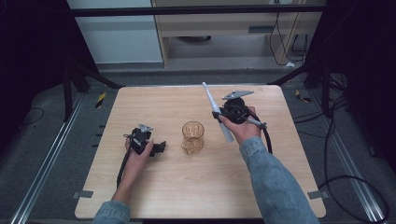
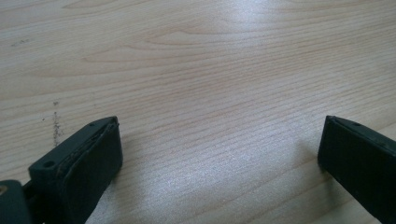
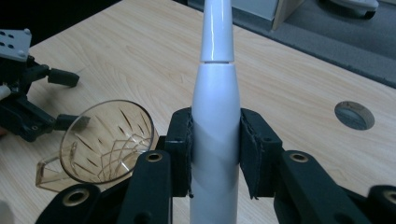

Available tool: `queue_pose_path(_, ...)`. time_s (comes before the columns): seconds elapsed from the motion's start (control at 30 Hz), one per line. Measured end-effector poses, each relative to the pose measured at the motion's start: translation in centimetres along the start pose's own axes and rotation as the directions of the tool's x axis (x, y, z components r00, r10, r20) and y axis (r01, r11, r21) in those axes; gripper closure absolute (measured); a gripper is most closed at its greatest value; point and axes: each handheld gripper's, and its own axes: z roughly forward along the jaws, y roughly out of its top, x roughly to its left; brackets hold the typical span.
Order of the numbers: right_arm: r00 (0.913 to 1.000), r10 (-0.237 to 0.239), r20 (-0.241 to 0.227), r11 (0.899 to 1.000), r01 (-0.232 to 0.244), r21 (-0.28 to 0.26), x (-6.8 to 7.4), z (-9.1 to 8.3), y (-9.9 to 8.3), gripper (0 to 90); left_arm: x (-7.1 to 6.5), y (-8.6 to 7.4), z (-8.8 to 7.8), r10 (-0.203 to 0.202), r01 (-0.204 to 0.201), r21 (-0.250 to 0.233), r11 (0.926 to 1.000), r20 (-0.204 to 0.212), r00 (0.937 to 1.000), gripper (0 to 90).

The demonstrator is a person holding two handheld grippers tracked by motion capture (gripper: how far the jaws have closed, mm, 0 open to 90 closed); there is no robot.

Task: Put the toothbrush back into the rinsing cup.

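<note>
Currently my right claw (image 3: 215, 154) is clamped on the white electric toothbrush (image 3: 215, 116), both pads pressing the thick lower body, with the slim neck running up and away from the jaws. In the high view the right claw (image 1: 223, 117) holds the brush tilted above the surface (image 1: 187, 186), head toward the far edge, to the right of the amber glass cup (image 1: 193, 136).

Judgement: the step in hand is carrying the brush to the cup. To do it well I would bring the brush upright over the rim, centre it on the mouth, and lower it slowly; the cup looks light and could tip if a wall is struck.

My left claw (image 1: 158, 148) rests low on the surface, left of the cup, jaws standing wide apart with nothing but bare wood between them.
</note>
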Motion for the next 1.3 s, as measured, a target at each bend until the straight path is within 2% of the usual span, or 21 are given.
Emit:
queue_pose_path(0.57,0.9997,-0.021,-0.014,0.996,0.02,-0.088,2.0,-0.4,3.7,66.8,0.0,0.0,0.0,0.001,-0.001,0.0,1.0,0.0,1.0,0.0)
queue_pose_path(0.73,0.9992,-0.037,-0.018,0.994,0.035,-0.101,2.5,-0.4,4.2,66.8,0.0,0.0,0.0,-0.001,0.001,-0.003,1.0,0.0,1.0,0.0)
queue_pose_path(0.97,0.9994,-0.021,-0.027,0.988,0.017,-0.152,2.9,-0.5,5.1,66.9,0.0,0.0,0.0,-0.002,0.002,-0.003,1.0,0.0,1.0,0.0)
queue_pose_path(1.3,0.9981,-0.047,-0.038,0.985,0.04,-0.17,4.2,0.4,5.9,66.8,0.0,0.0,0.0,0.001,-0.001,-0.003,1.0,0.0,1.0,0.0)
